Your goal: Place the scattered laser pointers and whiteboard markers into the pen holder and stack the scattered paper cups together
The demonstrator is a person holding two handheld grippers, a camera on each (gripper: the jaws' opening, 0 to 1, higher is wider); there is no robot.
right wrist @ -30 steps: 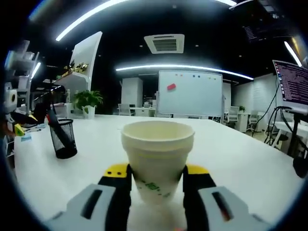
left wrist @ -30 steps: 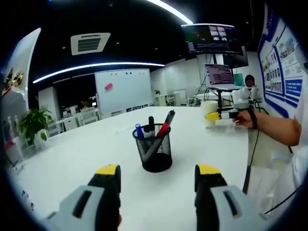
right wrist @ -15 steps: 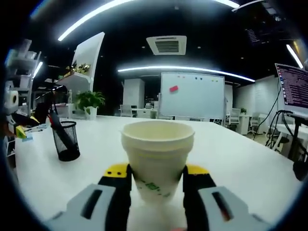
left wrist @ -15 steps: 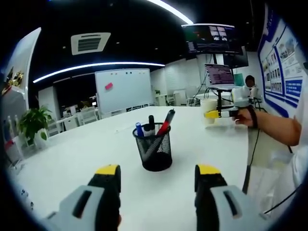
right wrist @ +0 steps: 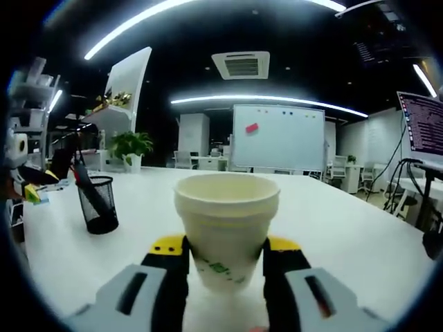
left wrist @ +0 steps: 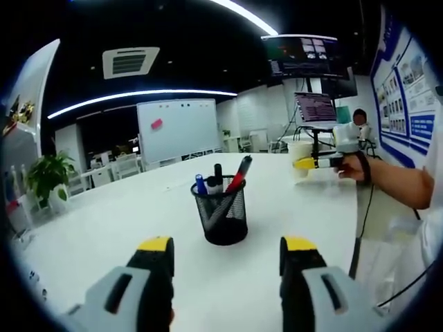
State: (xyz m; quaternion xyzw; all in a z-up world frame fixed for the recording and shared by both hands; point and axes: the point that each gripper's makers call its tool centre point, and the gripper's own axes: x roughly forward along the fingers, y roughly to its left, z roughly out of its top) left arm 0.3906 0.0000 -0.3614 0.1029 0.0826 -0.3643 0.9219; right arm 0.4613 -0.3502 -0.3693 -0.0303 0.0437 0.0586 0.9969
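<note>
**No text can be read**

The paper cup (right wrist: 226, 228) between the right gripper's fingers (right wrist: 170, 254) has a green print low on its wall (too blurred to read). The wall posters (left wrist: 405, 86), far right of the left gripper's fingers (left wrist: 155, 252), are illegible.

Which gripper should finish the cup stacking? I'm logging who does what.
Probably the right gripper: its jaws already clamp the paper cup. The left gripper is open and empty, facing the pen holder.

Dim rm, bright ceiling strips, fisheye warp.
</note>
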